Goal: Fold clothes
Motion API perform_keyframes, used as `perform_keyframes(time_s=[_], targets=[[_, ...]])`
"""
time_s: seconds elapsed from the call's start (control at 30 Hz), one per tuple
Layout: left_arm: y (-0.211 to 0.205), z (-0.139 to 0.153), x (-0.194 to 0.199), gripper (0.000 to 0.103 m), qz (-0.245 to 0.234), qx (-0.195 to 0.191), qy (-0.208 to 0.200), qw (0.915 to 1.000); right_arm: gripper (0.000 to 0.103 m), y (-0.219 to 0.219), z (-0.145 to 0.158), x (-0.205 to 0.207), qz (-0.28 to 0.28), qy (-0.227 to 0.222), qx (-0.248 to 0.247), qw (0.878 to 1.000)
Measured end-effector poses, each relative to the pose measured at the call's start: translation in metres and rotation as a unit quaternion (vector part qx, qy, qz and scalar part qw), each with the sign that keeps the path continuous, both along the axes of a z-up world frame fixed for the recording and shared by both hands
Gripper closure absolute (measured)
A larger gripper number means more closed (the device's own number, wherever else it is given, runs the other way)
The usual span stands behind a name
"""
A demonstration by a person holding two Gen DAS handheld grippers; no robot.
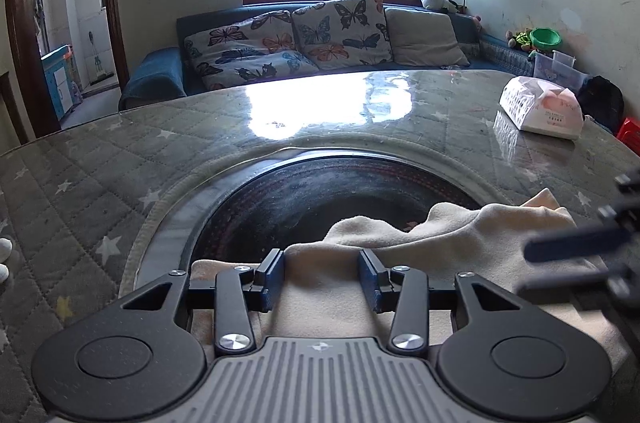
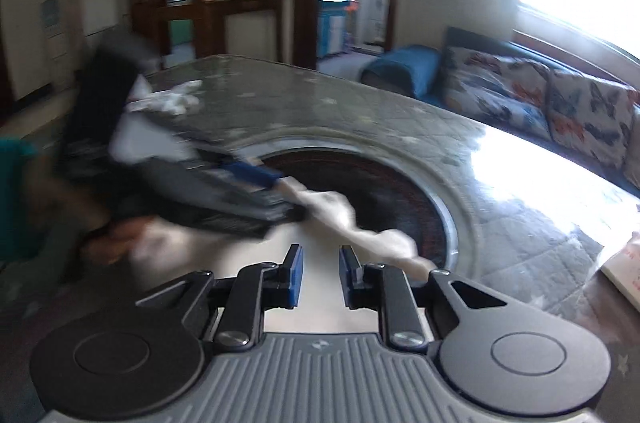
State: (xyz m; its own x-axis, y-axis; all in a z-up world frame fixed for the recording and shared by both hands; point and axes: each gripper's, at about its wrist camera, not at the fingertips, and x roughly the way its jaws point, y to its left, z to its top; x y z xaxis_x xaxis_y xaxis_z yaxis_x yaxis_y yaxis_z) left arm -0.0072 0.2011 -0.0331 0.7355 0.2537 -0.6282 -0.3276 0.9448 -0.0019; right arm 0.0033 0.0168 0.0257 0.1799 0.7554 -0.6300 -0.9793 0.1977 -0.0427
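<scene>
A cream cloth (image 1: 400,235) lies rumpled on the table, partly over the dark round inset (image 1: 320,191). My left gripper (image 1: 323,263) is open, low over the cloth's near edge, with fabric lying between its blue pads. The right gripper (image 1: 568,259) shows as a dark blur at the right edge, over the same cloth. In the right wrist view my right gripper (image 2: 320,263) is open above pale cloth (image 2: 352,219). That view is motion-blurred. The left gripper (image 2: 276,195) shows there at the cloth's raised edge.
The table (image 1: 120,159) has a grey quilted star-pattern cover under a glossy top. A white tissue pack (image 1: 540,111) sits at its far right. A crumpled white cloth (image 2: 180,99) lies on the far side. A blue sofa with butterfly cushions (image 1: 288,43) stands behind.
</scene>
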Motion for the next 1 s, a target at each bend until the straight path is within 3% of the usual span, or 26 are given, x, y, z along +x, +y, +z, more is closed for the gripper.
perform_keyframes(time_s=[0.27, 0.43, 0.67, 0.83, 1.0], targets=[[-0.001, -0.001, 0.001, 0.057, 0.003, 0.008, -0.001, 1.0000, 0.086, -0.013, -0.021, -0.047, 0.028, -0.047, -0.017, 0.998], [0.002, -0.002, -0.002, 0.057, 0.002, 0.001, -0.007, 1.0000, 0.086, -0.037, -0.006, -0.041, -0.004, -0.029, 0.017, 0.999], [-0.003, 0.002, -0.006, 0.056, 0.008, 0.004, -0.010, 0.9999, 0.085, -0.059, -0.018, -0.029, -0.039, -0.007, 0.003, 0.999], [-0.012, 0.015, -0.032, 0.056, 0.006, 0.008, -0.019, 0.9998, 0.085, -0.070, -0.005, -0.023, -0.060, 0.006, 0.031, 0.998], [-0.024, 0.017, -0.063, 0.056, 0.014, 0.010, -0.016, 0.9997, 0.083, -0.073, -0.023, -0.013, -0.080, 0.020, 0.015, 0.996]])
